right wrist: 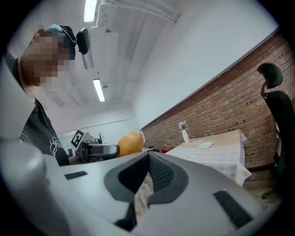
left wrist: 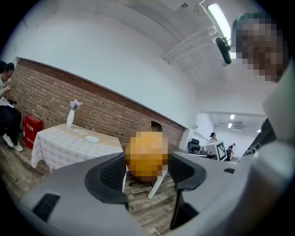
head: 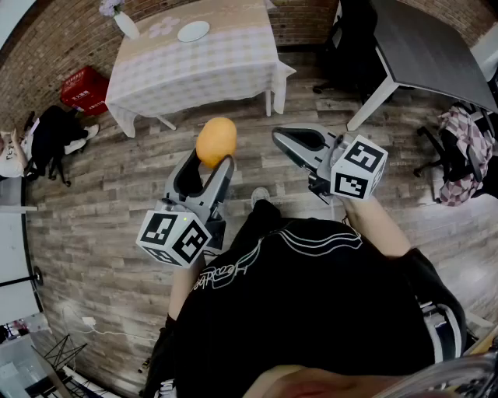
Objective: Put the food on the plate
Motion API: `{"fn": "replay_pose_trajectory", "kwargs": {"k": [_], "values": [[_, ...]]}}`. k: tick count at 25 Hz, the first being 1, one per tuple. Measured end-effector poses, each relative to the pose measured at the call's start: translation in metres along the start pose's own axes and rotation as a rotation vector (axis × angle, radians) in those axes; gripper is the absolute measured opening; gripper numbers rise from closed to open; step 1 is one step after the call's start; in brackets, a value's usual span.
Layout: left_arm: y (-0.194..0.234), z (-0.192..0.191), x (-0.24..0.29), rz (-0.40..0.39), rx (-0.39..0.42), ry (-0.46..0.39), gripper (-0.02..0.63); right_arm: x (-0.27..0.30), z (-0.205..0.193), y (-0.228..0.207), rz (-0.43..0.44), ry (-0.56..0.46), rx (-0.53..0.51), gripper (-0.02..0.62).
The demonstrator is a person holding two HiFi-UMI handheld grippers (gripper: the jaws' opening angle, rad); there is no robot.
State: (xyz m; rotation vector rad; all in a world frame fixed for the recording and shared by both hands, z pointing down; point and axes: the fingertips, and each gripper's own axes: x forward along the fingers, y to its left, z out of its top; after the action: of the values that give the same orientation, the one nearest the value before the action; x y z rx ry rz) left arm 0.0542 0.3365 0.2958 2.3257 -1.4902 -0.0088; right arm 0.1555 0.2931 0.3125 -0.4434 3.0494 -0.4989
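Observation:
A round orange food item [head: 215, 141] is held in my left gripper [head: 208, 162], up in the air over the wooden floor; both pads press on its sides. In the left gripper view the orange food [left wrist: 146, 156] fills the gap between the jaws of the left gripper [left wrist: 147, 171]. My right gripper [head: 280, 135] hovers to the right, shut and empty; in its own view the right gripper [right wrist: 148, 159] has its jaws meeting at the tips. A white plate [head: 193, 31] lies far ahead on a table with a checked cloth [head: 233, 62], and the plate [left wrist: 91, 139] also shows in the left gripper view.
A vase [head: 124, 22] stands at the table's far left corner. A red crate [head: 84, 87] and dark bags [head: 50, 136] lie left of it. At the right are a grey desk [head: 424, 47], an office chair [head: 346, 47] and clothes [head: 459, 155]. A person [left wrist: 5, 106] sits by the brick wall.

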Motion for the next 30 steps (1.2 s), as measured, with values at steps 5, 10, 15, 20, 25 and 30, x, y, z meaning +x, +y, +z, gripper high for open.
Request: {"fn": "replay_pose_trajectory", "kwargs": {"k": [5,10,15,20,25,30], "values": [[-0.008,0.008,-0.003,-0.007,0.018,-0.008,0.278,-0.004,0.008,0.001,-0.013,-0.012,-0.008,-0.005],[-0.012,0.013,-0.004,-0.014,0.031,-0.012,0.278,-0.007,0.012,-0.001,-0.031,-0.017,-0.014,-0.004],[-0.008,0.022,0.003,-0.018,0.044,-0.023,0.278,-0.002,0.023,-0.012,-0.049,-0.042,-0.021,-0.003],[0.005,0.029,0.004,-0.016,0.05,-0.038,0.278,0.012,0.027,-0.017,-0.047,-0.043,-0.027,-0.003],[0.03,0.042,0.014,-0.007,0.05,-0.05,0.278,0.038,0.035,-0.031,-0.033,-0.044,-0.029,-0.003],[0.069,0.058,0.036,-0.013,0.038,-0.046,0.278,0.073,0.047,-0.061,-0.047,-0.035,-0.016,-0.003]]}}
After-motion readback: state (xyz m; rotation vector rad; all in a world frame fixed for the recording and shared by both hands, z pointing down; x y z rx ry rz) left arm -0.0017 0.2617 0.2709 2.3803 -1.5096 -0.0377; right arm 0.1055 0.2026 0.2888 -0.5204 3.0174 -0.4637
